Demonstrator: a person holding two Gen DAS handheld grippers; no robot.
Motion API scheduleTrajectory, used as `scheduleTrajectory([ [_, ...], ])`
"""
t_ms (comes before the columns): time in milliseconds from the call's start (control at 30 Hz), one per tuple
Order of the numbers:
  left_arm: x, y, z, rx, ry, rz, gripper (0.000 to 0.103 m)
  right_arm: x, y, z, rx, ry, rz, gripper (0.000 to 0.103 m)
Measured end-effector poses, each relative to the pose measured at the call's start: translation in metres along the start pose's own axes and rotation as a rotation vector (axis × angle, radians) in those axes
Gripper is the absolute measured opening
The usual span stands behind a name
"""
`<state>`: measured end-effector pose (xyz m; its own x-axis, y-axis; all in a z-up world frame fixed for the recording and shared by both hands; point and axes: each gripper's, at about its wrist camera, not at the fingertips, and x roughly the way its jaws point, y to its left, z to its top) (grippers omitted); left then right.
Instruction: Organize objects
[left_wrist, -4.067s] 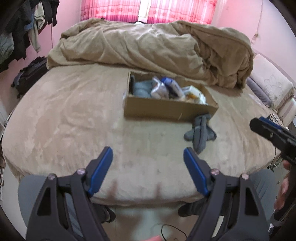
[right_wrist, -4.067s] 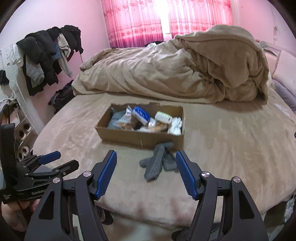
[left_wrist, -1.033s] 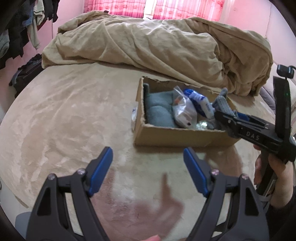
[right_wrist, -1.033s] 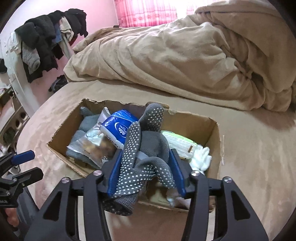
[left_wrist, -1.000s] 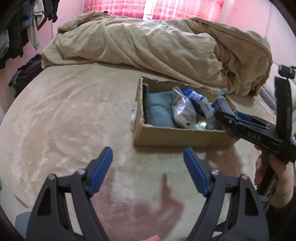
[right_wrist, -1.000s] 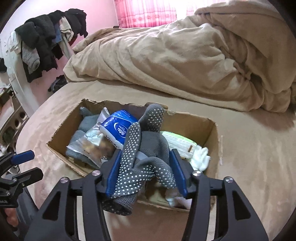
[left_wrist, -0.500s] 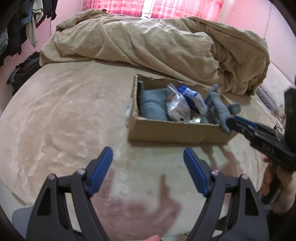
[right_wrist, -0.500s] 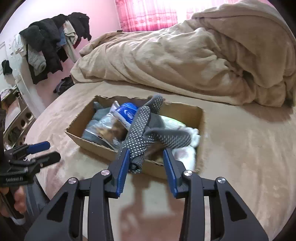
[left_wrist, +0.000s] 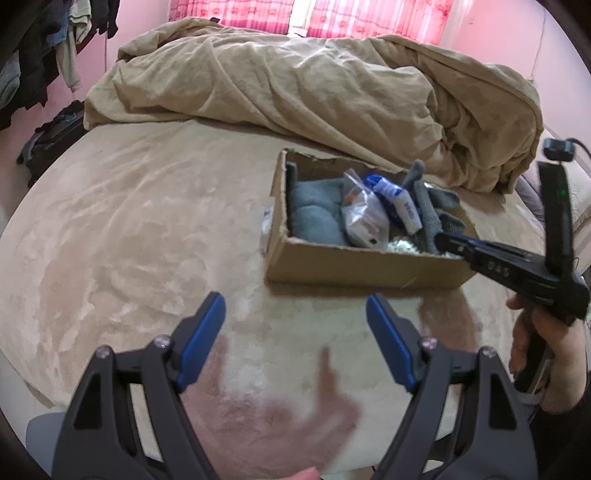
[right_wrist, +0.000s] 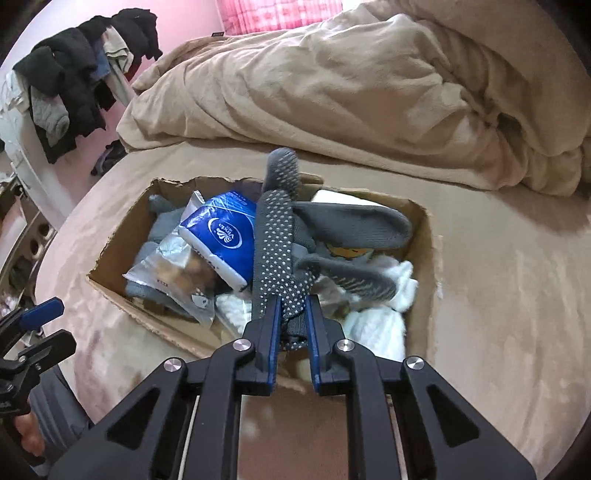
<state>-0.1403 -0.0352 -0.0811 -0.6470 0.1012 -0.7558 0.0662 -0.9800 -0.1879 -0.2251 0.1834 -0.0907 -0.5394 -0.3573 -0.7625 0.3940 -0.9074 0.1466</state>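
My right gripper (right_wrist: 291, 306) is shut on a pair of grey dotted gloves (right_wrist: 275, 240) and holds them over the near right part of an open cardboard box (right_wrist: 118, 240). The box (left_wrist: 354, 262) sits on the bed and holds a blue tissue pack (right_wrist: 221, 236), a clear plastic bag (right_wrist: 173, 269), grey cloth and white cloth (right_wrist: 380, 317). In the left wrist view the right gripper (left_wrist: 443, 240) reaches over the box's front edge with the gloves (left_wrist: 424, 206). My left gripper (left_wrist: 295, 332) is open and empty above the bed, in front of the box.
A crumpled tan blanket (left_wrist: 332, 92) lies behind the box. Dark clothes (right_wrist: 74, 85) hang at the left, and a dark bag (left_wrist: 51, 129) sits on the floor. The tan bed surface (left_wrist: 129, 221) spreads left of the box.
My right gripper has closed tighter on the gloves and moved forward and down over the box. The left gripper has stayed open and shifted only slightly.
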Motion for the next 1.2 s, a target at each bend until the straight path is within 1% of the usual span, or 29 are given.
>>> scheduleTrajectory([
  [67, -0.004, -0.002, -0.001, 0.006, -0.005, 0.004, 0.08, -0.009, 0.003, -0.002, -0.003, -0.016, -0.017, 0.015],
  [100, -0.007, -0.004, -0.001, 0.009, -0.01, 0.006, 0.08, -0.014, 0.005, -0.004, -0.008, -0.021, -0.021, 0.018],
  [200, -0.02, -0.008, -0.002, 0.011, -0.029, 0.013, 0.08, -0.031, 0.011, -0.01, -0.021, -0.037, -0.042, 0.037],
  [267, -0.029, -0.01, -0.003, 0.013, -0.04, 0.012, 0.08, -0.044, 0.015, -0.014, -0.02, -0.047, -0.051, 0.042],
  [333, -0.038, -0.014, -0.005, 0.019, -0.046, 0.014, 0.08, -0.06, 0.019, -0.018, -0.022, -0.063, -0.059, 0.05],
  [400, -0.047, -0.018, -0.008, 0.024, -0.051, 0.016, 0.08, -0.076, 0.023, -0.024, -0.02, -0.074, -0.064, 0.055],
  [533, -0.066, -0.023, -0.016, 0.032, -0.061, 0.015, 0.08, -0.105, 0.031, -0.034, -0.018, -0.099, -0.07, 0.064],
  [667, -0.087, -0.028, -0.025, 0.031, -0.073, 0.006, 0.08, -0.135, 0.041, -0.046, -0.02, -0.127, -0.072, 0.066],
  [833, -0.11, -0.034, -0.036, 0.034, -0.081, 0.01, 0.08, -0.162, 0.051, -0.063, -0.021, -0.145, -0.085, 0.067],
  [867, -0.115, -0.034, -0.039, 0.036, -0.084, 0.006, 0.08, -0.167, 0.052, -0.066, -0.018, -0.149, -0.087, 0.068],
  [933, -0.125, -0.036, -0.046, 0.041, -0.091, 0.009, 0.08, -0.177, 0.054, -0.075, -0.01, -0.154, -0.095, 0.074],
  [967, -0.13, -0.037, -0.049, 0.041, -0.093, 0.008, 0.08, -0.183, 0.055, -0.081, -0.001, -0.155, -0.097, 0.075],
  [1133, -0.145, -0.04, -0.063, 0.026, -0.101, 0.027, 0.08, -0.194, 0.054, -0.1, 0.034, -0.139, -0.105, 0.075],
  [1200, -0.146, -0.042, -0.067, 0.036, -0.099, 0.038, 0.08, -0.195, 0.055, -0.105, 0.034, -0.128, -0.113, 0.075],
])
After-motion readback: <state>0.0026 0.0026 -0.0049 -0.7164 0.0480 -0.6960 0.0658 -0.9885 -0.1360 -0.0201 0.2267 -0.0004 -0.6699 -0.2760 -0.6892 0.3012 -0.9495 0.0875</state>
